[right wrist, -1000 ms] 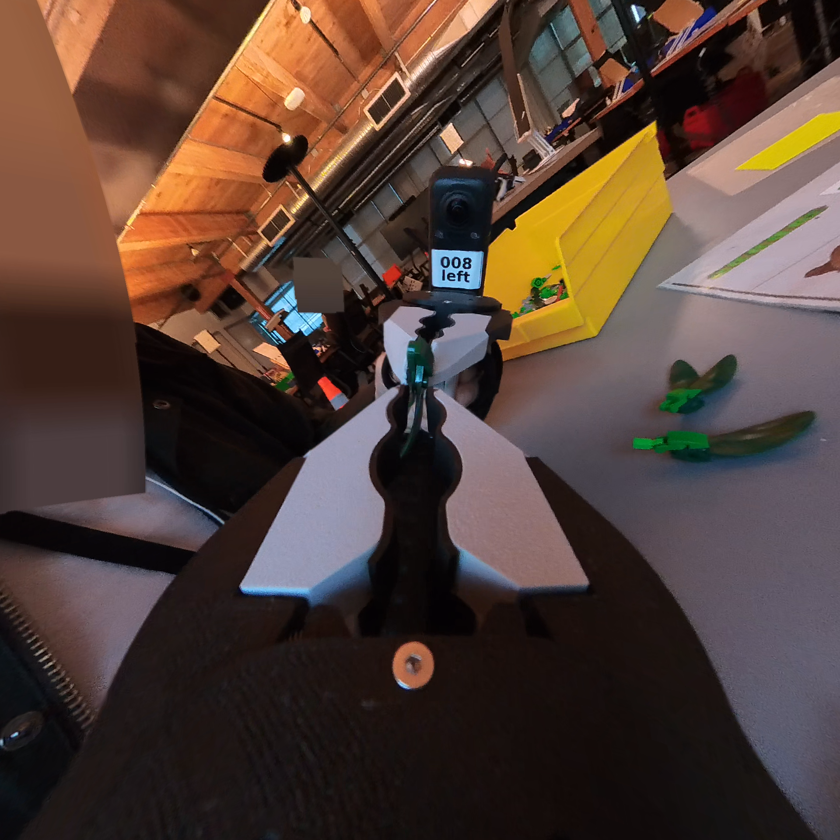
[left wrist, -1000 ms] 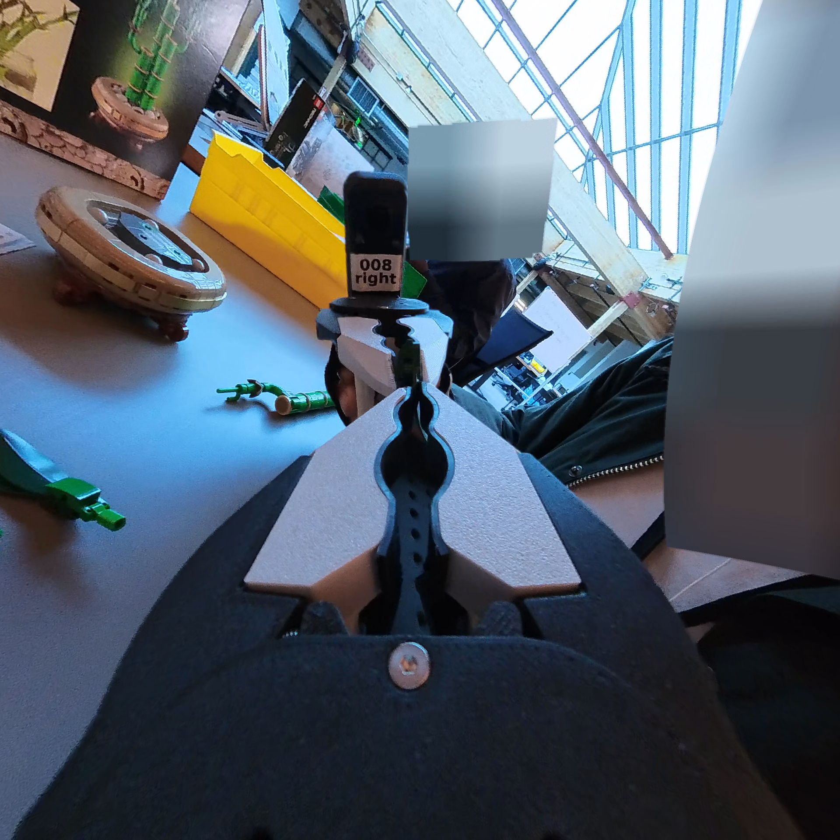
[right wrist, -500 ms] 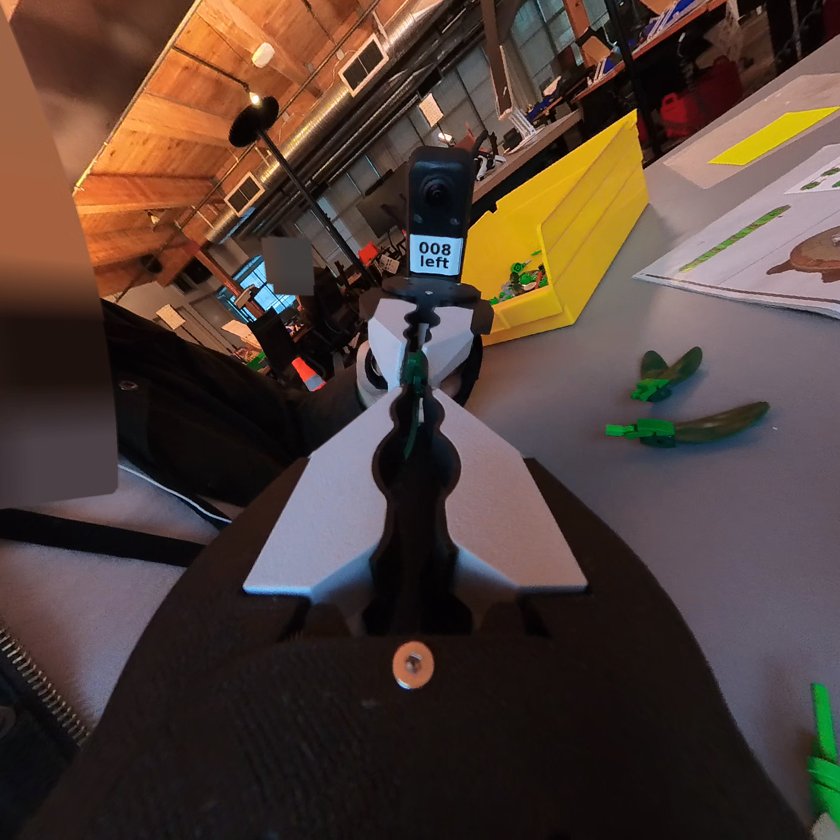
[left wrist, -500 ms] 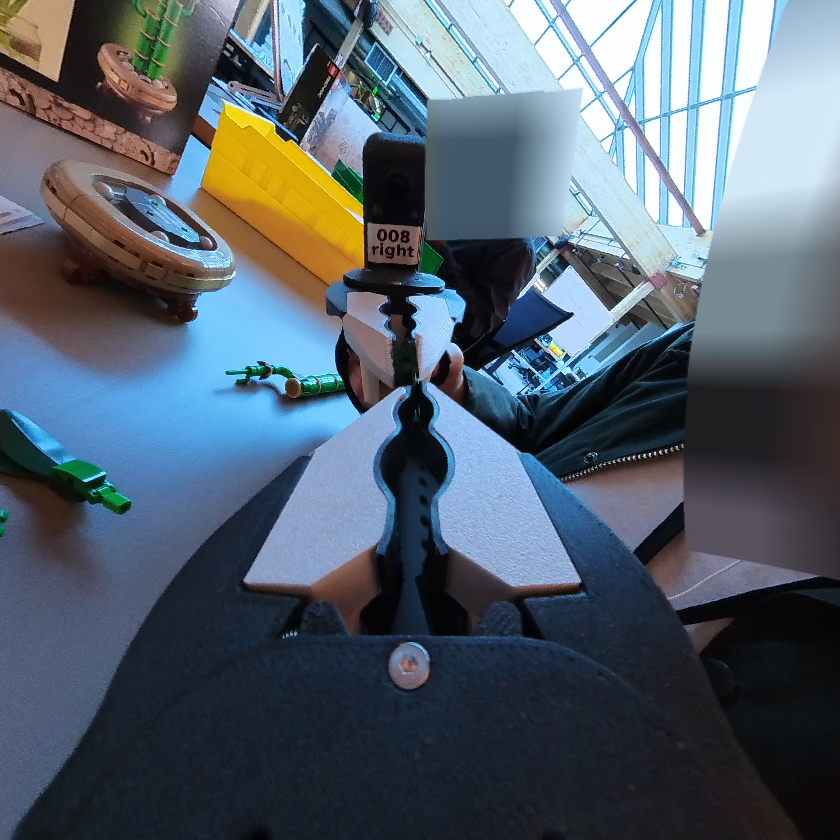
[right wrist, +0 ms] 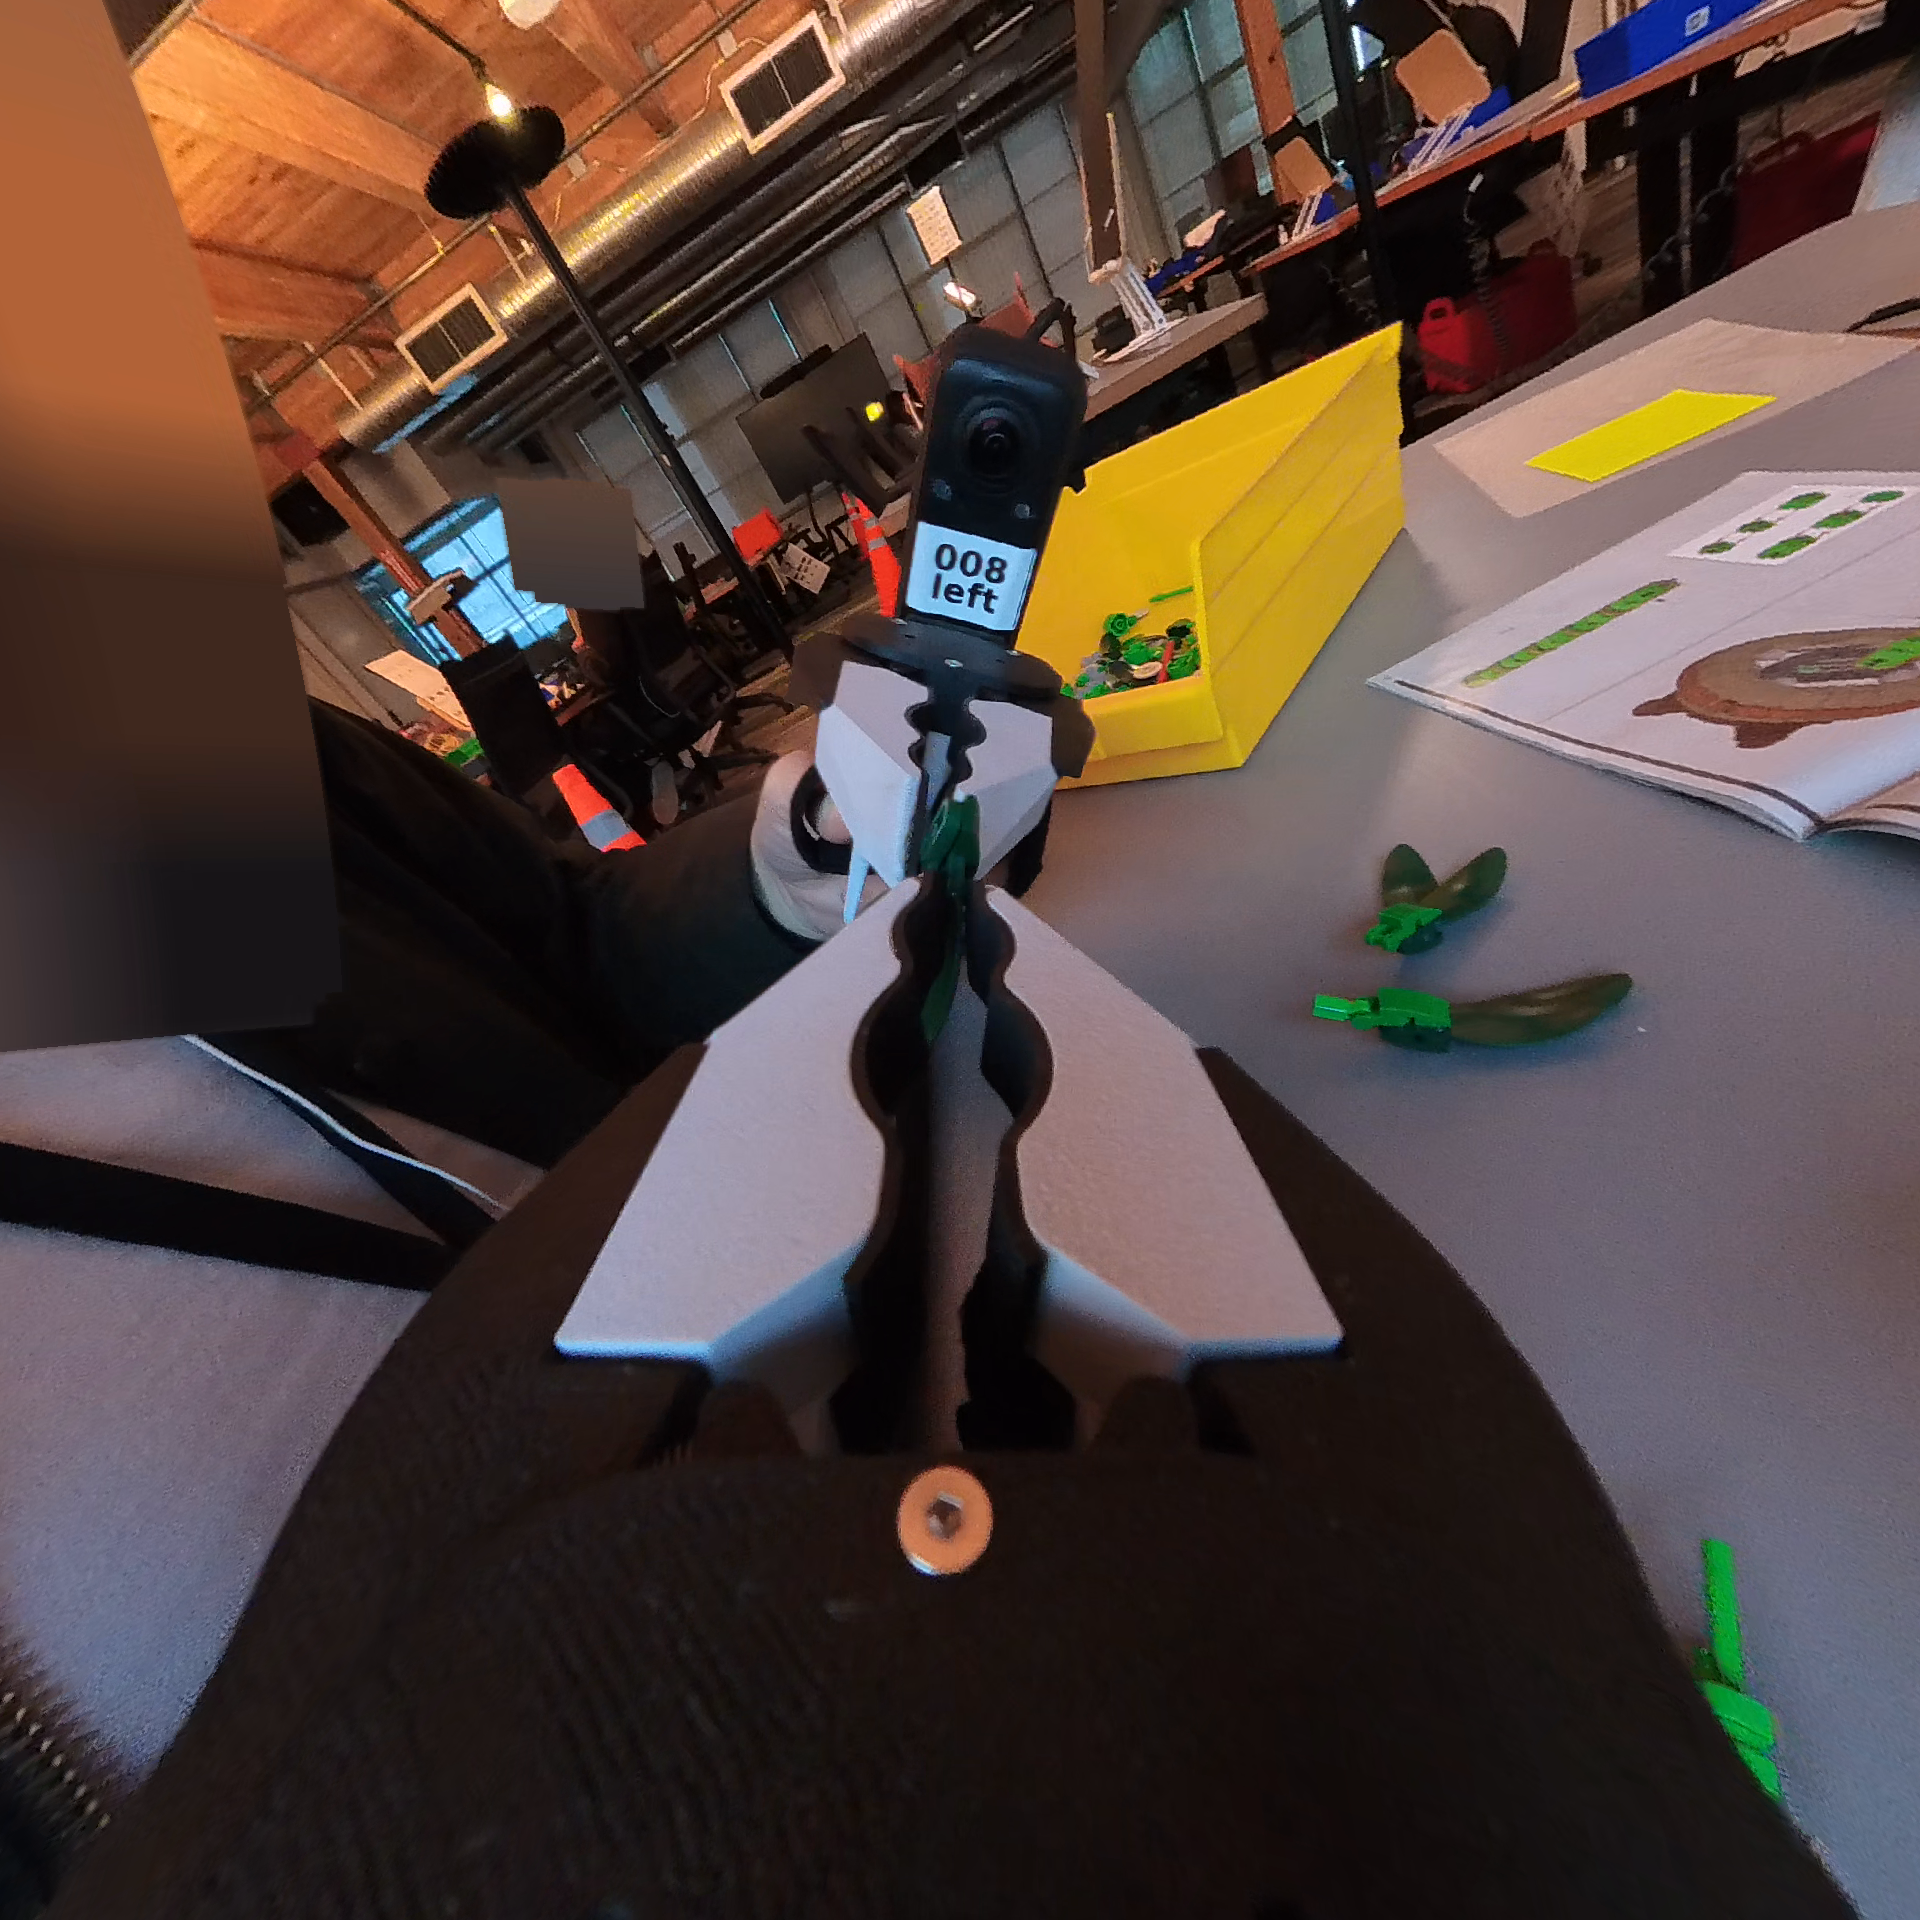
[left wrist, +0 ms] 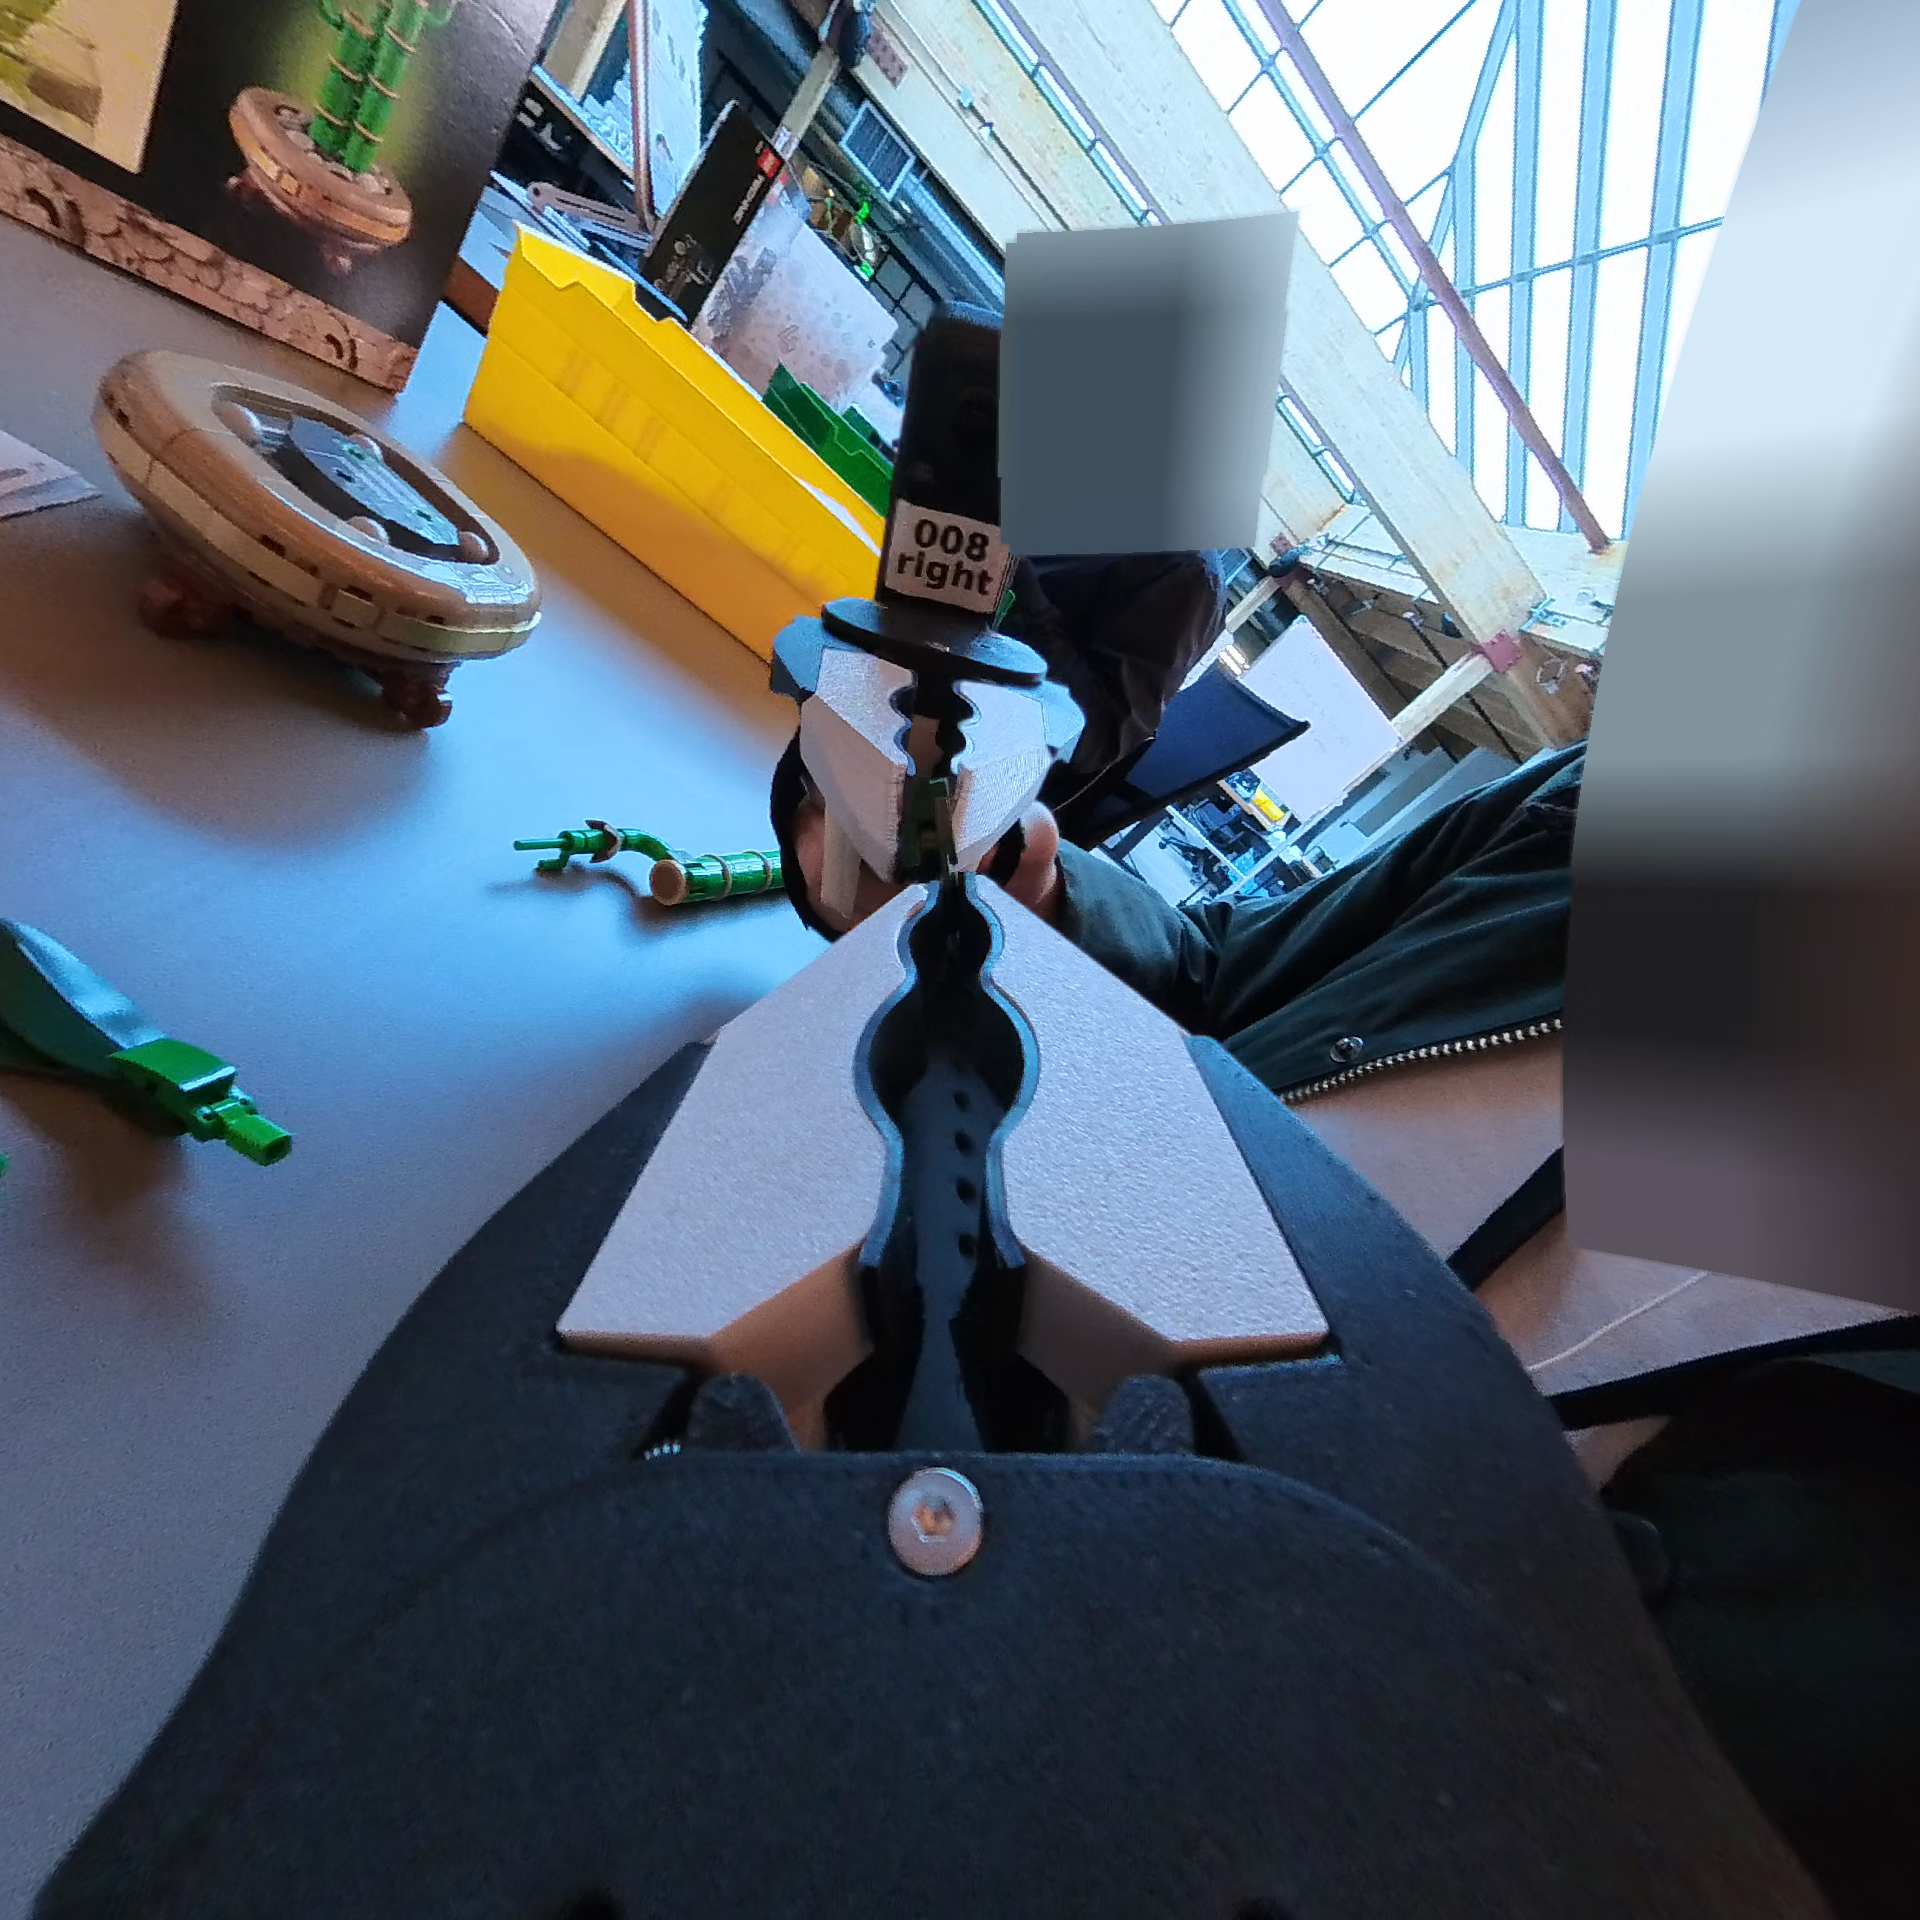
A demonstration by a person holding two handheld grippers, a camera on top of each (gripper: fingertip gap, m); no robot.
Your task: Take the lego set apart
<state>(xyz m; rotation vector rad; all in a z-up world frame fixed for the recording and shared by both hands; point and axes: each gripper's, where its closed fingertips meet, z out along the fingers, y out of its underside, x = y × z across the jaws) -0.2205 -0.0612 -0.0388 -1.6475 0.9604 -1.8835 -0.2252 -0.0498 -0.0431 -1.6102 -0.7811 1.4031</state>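
A small green leaf piece (right wrist: 948,935) is held between the two grippers, which meet tip to tip above the table's near edge. My right gripper (right wrist: 940,904) is shut on the dark leaf end, which runs back between its jaws. My left gripper (left wrist: 945,896) is shut on the bright green connector end (right wrist: 951,836). In the left wrist view the piece (left wrist: 925,831) shows in the tips of the right gripper (left wrist: 923,847). The left gripper (right wrist: 935,831) faces me in the right wrist view. A tan round lego base (left wrist: 312,520) stands on the table.
A yellow bin (left wrist: 665,436) (right wrist: 1247,582) holds loose green parts. A bamboo stalk (left wrist: 707,873) and a leaf piece (left wrist: 125,1070) lie on the table. Two leaf pieces (right wrist: 1439,899) (right wrist: 1475,1013), another green piece (right wrist: 1730,1704), an open booklet (right wrist: 1714,665) and the set's box (left wrist: 208,156) are nearby. Less than 4 cm separates the two grippers' tips.
Both grippers stay shut tip to tip on the green piece. The pair has shifted and tilted a little, so more of the table shows in the right wrist view.
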